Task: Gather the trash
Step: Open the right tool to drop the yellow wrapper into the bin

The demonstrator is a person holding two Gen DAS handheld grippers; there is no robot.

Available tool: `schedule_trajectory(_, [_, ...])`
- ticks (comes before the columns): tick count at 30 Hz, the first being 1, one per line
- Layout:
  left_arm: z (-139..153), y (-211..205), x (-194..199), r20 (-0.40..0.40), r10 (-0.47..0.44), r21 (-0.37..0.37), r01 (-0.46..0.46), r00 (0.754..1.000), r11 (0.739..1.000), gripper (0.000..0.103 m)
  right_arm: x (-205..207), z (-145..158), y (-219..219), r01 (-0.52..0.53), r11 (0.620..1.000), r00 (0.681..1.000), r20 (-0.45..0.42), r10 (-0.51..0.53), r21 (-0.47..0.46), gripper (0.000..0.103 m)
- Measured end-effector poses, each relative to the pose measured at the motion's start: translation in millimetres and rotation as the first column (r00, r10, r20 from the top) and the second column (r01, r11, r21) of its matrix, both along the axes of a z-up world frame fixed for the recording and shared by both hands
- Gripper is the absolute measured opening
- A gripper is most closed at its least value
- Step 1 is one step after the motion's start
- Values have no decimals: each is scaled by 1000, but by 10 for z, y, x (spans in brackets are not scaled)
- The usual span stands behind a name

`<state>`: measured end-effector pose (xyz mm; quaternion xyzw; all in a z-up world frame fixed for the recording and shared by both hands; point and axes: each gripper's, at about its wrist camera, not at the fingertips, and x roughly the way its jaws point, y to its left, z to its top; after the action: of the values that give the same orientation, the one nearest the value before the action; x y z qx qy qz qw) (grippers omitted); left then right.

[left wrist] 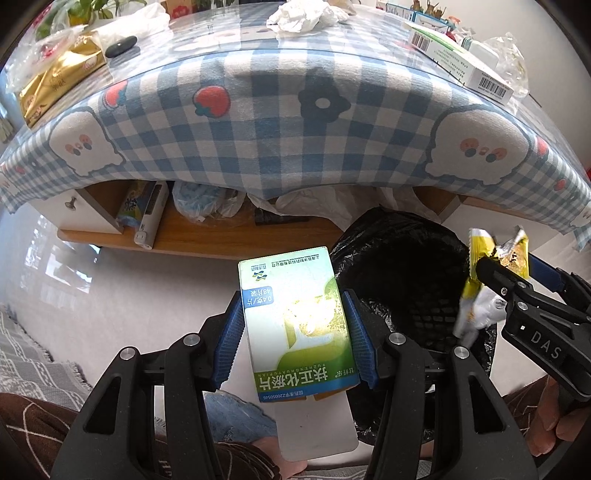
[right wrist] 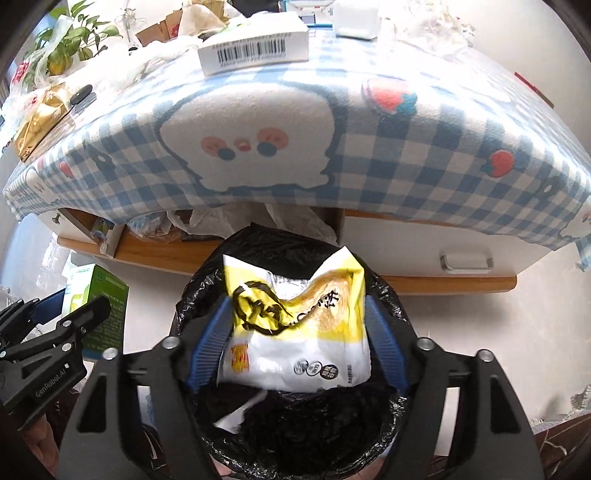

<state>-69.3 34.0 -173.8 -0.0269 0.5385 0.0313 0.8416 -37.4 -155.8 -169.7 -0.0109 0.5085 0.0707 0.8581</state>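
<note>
My left gripper (left wrist: 291,306) is shut on a green and white medicine box (left wrist: 295,325), held upright just left of a bin lined with a black bag (left wrist: 399,277). In the right wrist view that box (right wrist: 107,295) and the left gripper (right wrist: 74,302) show at the left edge. My right gripper (right wrist: 295,314) hangs over the bin (right wrist: 314,424) with its jaws spread wide. A yellow and white snack wrapper (right wrist: 295,332) sits loosely between the blue pads, uncrushed. From the left wrist view the wrapper (left wrist: 476,310) dangles beside the right gripper (left wrist: 509,264) above the bin's rim.
A table under a blue checked cloth (left wrist: 258,147) stands behind the bin. On it lie crumpled tissues (left wrist: 295,14), barcoded boxes (right wrist: 255,48), a gold packet (left wrist: 55,81) and a dark pebble-like object (left wrist: 122,46). A wooden shelf (left wrist: 207,236) below holds bags. A drawer handle (right wrist: 465,262) faces me.
</note>
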Motion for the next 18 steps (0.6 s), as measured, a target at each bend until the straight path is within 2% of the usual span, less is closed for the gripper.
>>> schedule_trajectory(6, [132,-104,-62,26,-24,2,24,999,1000,52,-65,186,-88,6,1000,999,33,-6,1,91])
schedule_trajectory(10, [242,-182,-107,40,-38,2,38,998,999,52,-147,339,-159,10,1000,998,61,-10,-5,95])
schedule_trajectory(18, [534,-435,-174,71,-71,9,71,995,997,52,-250,602,-464,42,999,995,90,-39,-34,95])
